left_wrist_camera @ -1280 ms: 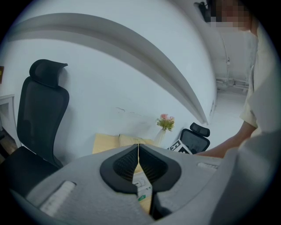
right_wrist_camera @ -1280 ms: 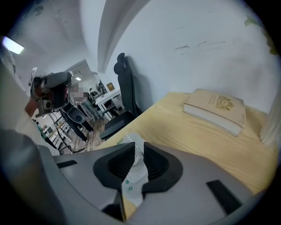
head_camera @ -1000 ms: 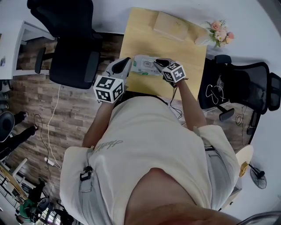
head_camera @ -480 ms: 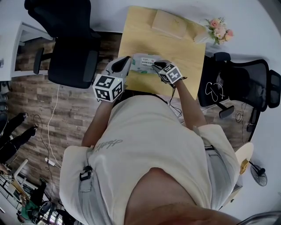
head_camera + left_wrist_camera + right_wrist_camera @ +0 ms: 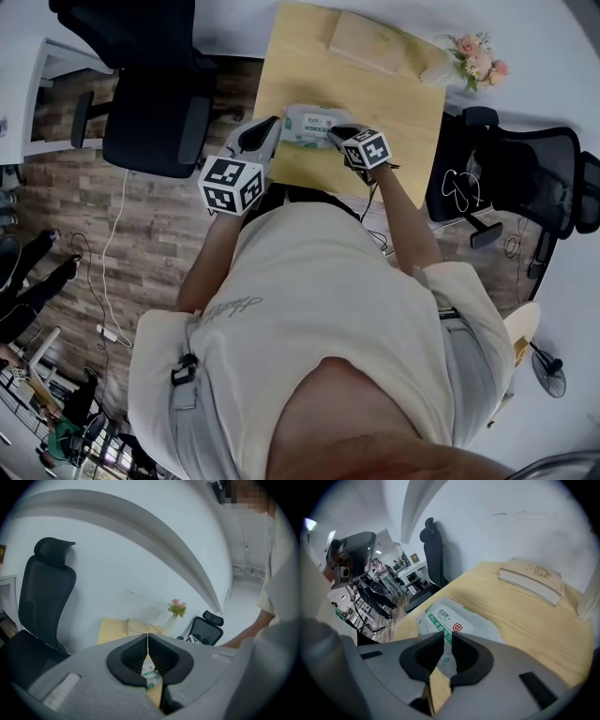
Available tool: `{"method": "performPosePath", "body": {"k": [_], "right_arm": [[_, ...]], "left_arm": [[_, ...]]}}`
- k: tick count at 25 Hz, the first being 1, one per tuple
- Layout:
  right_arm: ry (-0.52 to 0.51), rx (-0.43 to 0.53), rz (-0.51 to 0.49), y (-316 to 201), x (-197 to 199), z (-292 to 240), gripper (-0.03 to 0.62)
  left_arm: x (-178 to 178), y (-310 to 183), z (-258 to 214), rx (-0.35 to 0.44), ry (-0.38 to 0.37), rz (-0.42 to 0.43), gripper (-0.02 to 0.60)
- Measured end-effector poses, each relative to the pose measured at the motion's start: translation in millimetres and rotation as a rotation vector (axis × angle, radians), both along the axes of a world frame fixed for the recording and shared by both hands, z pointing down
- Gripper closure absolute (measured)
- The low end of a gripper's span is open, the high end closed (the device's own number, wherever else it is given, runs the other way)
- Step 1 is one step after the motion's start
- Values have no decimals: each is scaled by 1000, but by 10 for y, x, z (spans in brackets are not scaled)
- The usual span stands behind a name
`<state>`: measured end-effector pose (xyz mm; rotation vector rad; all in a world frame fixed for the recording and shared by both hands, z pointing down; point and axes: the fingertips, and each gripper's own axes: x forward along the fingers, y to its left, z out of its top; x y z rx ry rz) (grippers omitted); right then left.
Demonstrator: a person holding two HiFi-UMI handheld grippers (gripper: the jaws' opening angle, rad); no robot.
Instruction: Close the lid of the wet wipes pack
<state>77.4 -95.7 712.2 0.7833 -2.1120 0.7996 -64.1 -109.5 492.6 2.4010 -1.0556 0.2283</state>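
Wet wipes pack (image 5: 305,125): lies flat on the wooden table (image 5: 394,103), near the edge closest to the person, printed label up.
Left gripper (image 5: 272,127): at the pack's left end; jaw tips are pressed together with nothing between them.
Right gripper (image 5: 336,134): over the pack's right part; jaws stand narrow, a thin slit through which the label shows, gripping nothing.
Book (image 5: 370,42): lies closed at the table's far side, well apart from the pack.
Flowers (image 5: 478,61): at the far right corner.
Office chairs: one black chair (image 5: 155,112) left of the table, another (image 5: 525,178) to its right.
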Motion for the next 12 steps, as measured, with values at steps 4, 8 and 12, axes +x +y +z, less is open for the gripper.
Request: {"method": "performPosePath", "body": {"k": [4,8,12], "right_arm": [[13,-25,40,-17,8,95,546],[27,-45,78,-48,53,109,567],[59,-39,80,-39,53,111,588]], "left_arm": [[-25,24,24,-5,-9,-3,565],[-27,21,-3,2,-16,-9,565],[-7,22,-71,19,-17,0,565]]}}
